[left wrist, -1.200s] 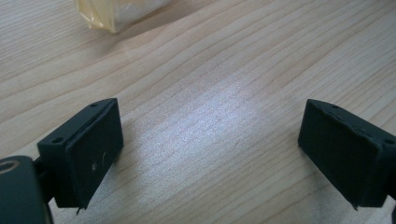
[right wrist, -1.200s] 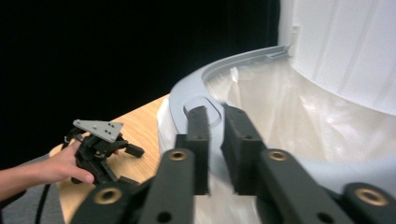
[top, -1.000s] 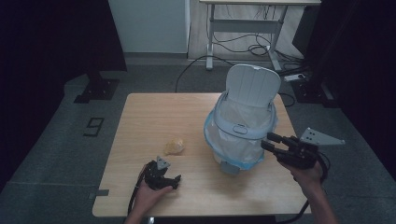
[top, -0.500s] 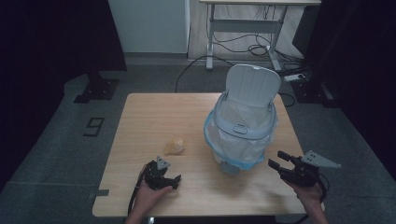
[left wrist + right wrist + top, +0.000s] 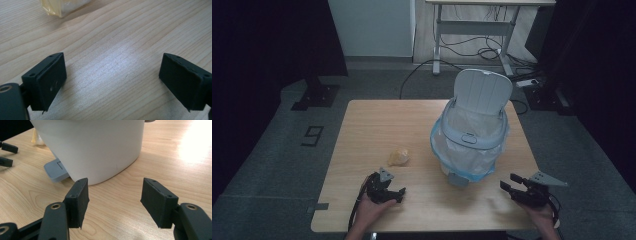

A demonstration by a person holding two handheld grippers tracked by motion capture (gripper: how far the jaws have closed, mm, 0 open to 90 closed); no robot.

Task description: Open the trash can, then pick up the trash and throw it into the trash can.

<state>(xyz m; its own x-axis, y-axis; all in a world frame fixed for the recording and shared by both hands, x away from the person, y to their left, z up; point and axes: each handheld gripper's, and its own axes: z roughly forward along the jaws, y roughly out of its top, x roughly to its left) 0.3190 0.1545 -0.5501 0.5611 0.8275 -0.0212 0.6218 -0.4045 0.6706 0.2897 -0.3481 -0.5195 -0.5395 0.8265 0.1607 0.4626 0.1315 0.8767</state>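
Note:
A white pedal bin with pale blue trim stands right of the table's middle, its lid up and a clear liner inside. A crumpled yellowish wrapper lies on the wood to its left. My left gripper rests low near the front edge, just in front of the wrapper, open and empty. My right gripper is near the front right corner, open and empty, facing the bin's white wall and its blue pedal.
The wooden table has bare room on its left and back. Its front edge runs close under both hands. A desk frame and cables lie on the floor behind. The left gripper's jaws stand far off at the right gripper view's left edge.
My right gripper has drawn back from beside the bin and come down toward the table's front right corner. The left gripper, the wrapper and the bin have stayed put.

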